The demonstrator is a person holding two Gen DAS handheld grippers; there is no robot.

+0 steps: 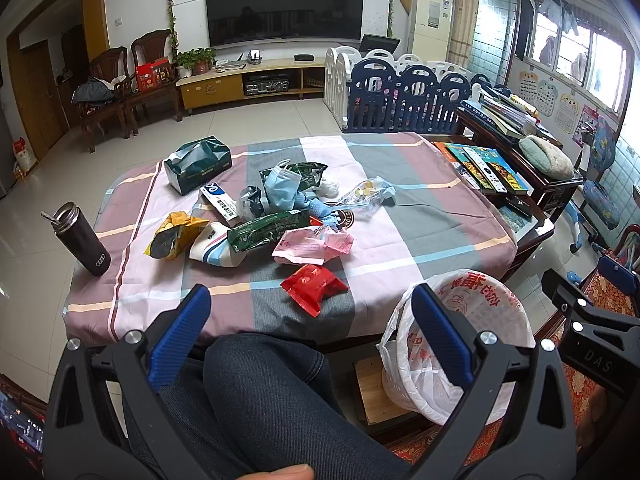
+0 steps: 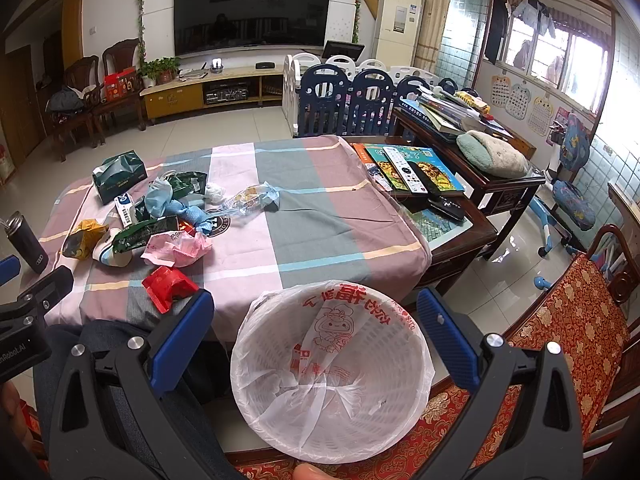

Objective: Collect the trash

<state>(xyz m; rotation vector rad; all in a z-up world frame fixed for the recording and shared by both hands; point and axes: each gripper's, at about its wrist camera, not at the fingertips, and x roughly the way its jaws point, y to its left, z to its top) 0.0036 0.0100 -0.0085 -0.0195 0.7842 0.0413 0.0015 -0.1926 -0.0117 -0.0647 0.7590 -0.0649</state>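
Observation:
A pile of trash lies on the checked tablecloth [image 1: 400,216]: a red wrapper [image 1: 314,285] nearest me, a pink wrapper [image 1: 308,245], green packets [image 1: 268,232], a yellow bag [image 1: 174,234], a blue face mask [image 1: 282,188] and clear plastic [image 1: 366,196]. A white basket lined with a printed plastic bag [image 2: 332,376] stands by the table's near right corner, seemingly empty; it also shows in the left wrist view [image 1: 460,344]. My left gripper [image 1: 310,312] is open and empty, short of the red wrapper [image 2: 170,286]. My right gripper [image 2: 316,320] is open and empty above the basket.
A black flask [image 1: 82,240] stands at the table's left edge and a green tissue pack [image 1: 198,166] at the back left. Books and remotes [image 2: 412,172] lie on a side table at the right. A red patterned chair [image 2: 568,320] is at the right. My knee [image 1: 264,392] is below.

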